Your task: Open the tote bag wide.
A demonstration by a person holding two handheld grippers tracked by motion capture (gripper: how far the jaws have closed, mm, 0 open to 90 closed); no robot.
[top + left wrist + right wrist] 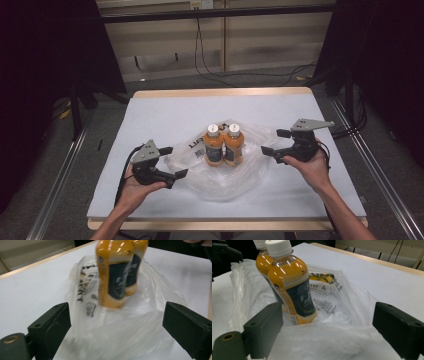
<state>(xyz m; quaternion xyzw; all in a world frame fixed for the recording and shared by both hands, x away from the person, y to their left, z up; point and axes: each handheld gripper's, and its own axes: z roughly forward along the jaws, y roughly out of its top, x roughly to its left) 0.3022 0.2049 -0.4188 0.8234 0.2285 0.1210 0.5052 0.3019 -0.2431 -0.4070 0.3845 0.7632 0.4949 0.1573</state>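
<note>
Two orange-drink bottles with white caps, one (213, 145) left of the other (233, 143), stand upright side by side on a crumpled clear plastic bag (225, 177) at the table's middle. My left gripper (173, 162) is open to the left of the bag, its jaws wide with only bag plastic (120, 335) below them. My right gripper (275, 142) is open at the bag's right edge, nothing pressed between its jaws. In the right gripper view the nearer bottle (289, 287) stands just beyond the jaws; in the left gripper view the nearer bottle (113, 275) does too.
The white table top (165, 115) has a wooden rim (220, 92) at the far edge. Cables lie on the floor beyond the table (235, 75). Metal rails run along both sides of the table (65, 165).
</note>
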